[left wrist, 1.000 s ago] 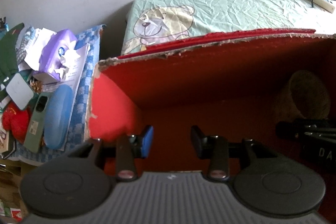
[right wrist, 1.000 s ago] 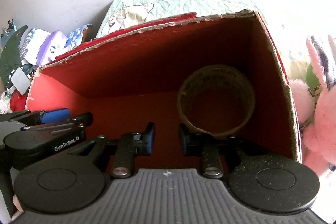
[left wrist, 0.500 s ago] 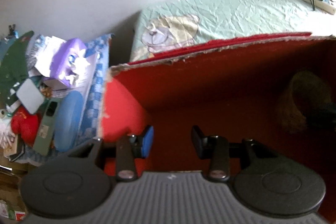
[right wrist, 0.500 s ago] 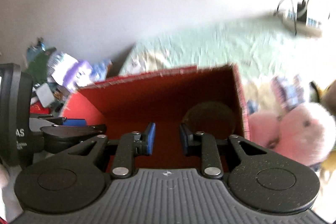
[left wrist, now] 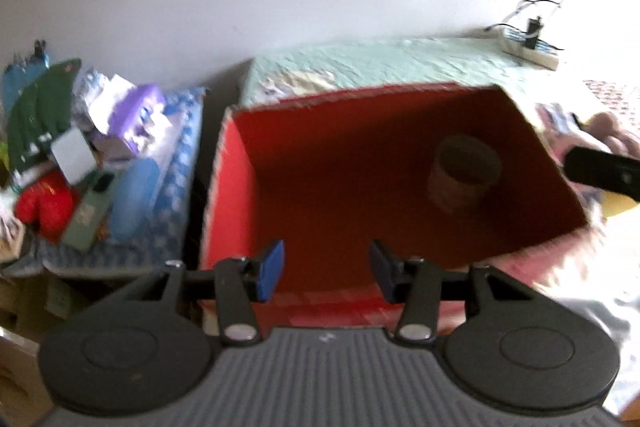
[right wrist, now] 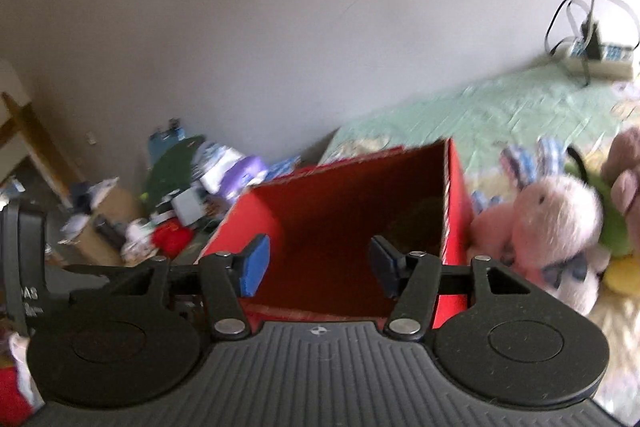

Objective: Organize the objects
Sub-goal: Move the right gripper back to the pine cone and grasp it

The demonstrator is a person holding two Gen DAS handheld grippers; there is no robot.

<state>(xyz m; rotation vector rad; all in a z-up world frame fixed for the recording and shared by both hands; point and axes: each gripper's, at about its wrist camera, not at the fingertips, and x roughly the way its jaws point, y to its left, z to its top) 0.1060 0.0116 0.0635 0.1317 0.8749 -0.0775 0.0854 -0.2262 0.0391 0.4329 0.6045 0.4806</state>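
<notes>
A red cardboard box stands open on the bed, with a brown woven cup inside near its right wall. My left gripper is open and empty above the box's near edge. My right gripper is open and empty, raised above the box on its near side. A pink plush rabbit lies right of the box with other soft toys. The right gripper's body shows at the right edge of the left wrist view.
A cluttered pile lies left of the box: purple tissue pack, blue glasses case, green phone, red item. A green bedsheet lies behind, with a power strip by the wall.
Both grippers have pulled back and up out of the box. The right gripper's fingers have spread wider. The box now looks smaller and the plush toys have come into view.
</notes>
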